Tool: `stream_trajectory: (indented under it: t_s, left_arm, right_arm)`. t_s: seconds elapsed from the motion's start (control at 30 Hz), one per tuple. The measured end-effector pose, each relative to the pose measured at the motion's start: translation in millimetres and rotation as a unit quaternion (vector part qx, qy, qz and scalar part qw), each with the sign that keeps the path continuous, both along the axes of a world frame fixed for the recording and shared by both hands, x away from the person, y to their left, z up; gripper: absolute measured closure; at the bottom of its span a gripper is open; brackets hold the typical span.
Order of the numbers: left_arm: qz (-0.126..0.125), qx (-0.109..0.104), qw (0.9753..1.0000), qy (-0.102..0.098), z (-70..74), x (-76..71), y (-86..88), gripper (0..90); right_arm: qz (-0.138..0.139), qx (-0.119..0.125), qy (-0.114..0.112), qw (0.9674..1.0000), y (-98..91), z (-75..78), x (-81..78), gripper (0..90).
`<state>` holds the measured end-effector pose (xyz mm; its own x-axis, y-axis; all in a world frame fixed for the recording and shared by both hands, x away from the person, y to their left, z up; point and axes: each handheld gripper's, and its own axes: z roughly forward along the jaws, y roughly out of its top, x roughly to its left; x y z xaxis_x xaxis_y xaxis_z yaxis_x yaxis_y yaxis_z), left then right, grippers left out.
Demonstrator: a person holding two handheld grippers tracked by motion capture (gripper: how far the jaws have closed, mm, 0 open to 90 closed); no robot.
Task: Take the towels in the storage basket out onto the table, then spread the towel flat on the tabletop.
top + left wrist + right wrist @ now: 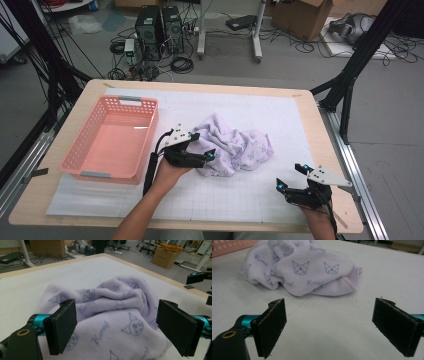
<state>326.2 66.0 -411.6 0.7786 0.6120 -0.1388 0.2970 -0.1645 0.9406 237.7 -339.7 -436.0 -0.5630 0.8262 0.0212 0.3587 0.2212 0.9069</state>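
Left gripper [202, 146] jaws wide at the crumpled lilac fleece towel [235, 145], soft pile, printed cat faces, mid-mat, right gripper [292, 176] wide over bare gridded mat [240, 195], pink perforated plastic basket [112, 137] left, nothing between.

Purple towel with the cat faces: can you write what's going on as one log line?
left gripper: open at crumpled lilac fleece towel | right gripper: open, apart | pink plastic basket: beside towel
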Motion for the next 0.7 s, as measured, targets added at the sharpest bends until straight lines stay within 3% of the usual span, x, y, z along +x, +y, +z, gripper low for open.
stream_trajectory:
  t_s: [0.3, 0.7]
  left_arm:
    - [0.006, 0.003, 1.0000, -0.006, -7.6, -8.9, 9.1, 17.7]
    - [0.023, 0.022, 0.9994, 0.012, -10.2, -7.9, 18.5, 18.2]
  right_arm:
    - [-0.002, -0.003, 0.001, 1.0000, 1.5, -0.1, -0.1, 10.9]
    - [0.000, -0.009, -0.008, 0.9999, -0.5, 1.5, -1.6, 10.9]
